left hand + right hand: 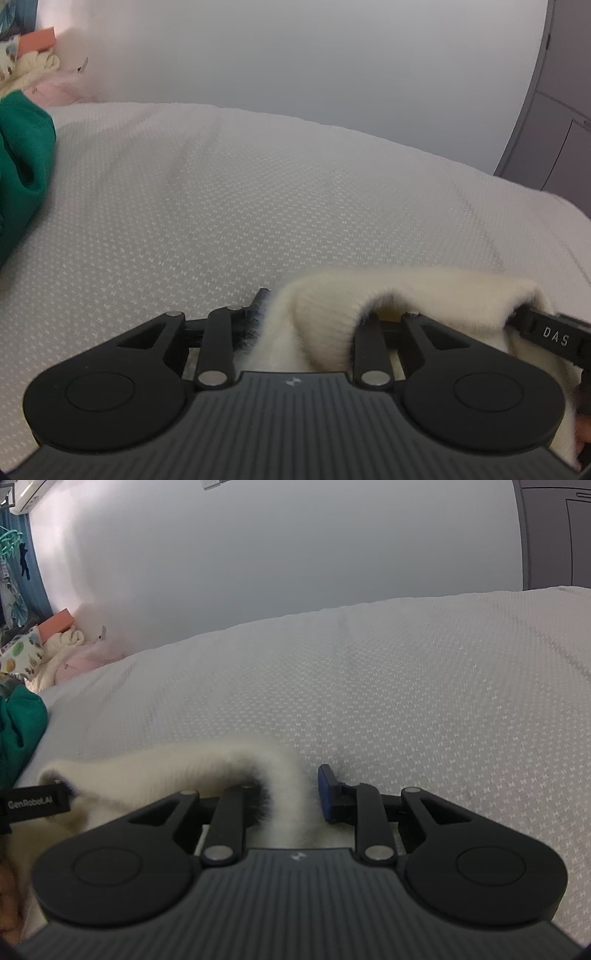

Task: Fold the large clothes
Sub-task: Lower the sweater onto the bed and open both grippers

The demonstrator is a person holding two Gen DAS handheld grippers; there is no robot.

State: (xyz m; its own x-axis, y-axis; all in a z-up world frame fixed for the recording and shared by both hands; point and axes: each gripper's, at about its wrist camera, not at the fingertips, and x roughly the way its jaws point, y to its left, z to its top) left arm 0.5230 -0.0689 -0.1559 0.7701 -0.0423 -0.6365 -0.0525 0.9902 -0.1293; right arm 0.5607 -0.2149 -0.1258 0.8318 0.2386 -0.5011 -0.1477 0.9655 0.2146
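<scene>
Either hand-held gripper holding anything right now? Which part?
Both have the cream fluffy garment between their fingers, along one folded edge: left hand-held gripper and right hand-held gripper. Whether either actually clamps it cannot be told.

Each view is taken from a fisheye camera mounted on a hand-held gripper, looking forward along its fingers and angled downward, close above the white textured bedspread (258,206). The left wrist view faces across the bed toward the plain pale wall (332,55); the right wrist view faces the same wall (277,554). Both views share the bedspread (424,701), the cream fuzzy knitted garment (332,310) (166,775), the crumpled green garment (22,166) (18,731) and the grey cabinet (554,147) (554,535).
</scene>
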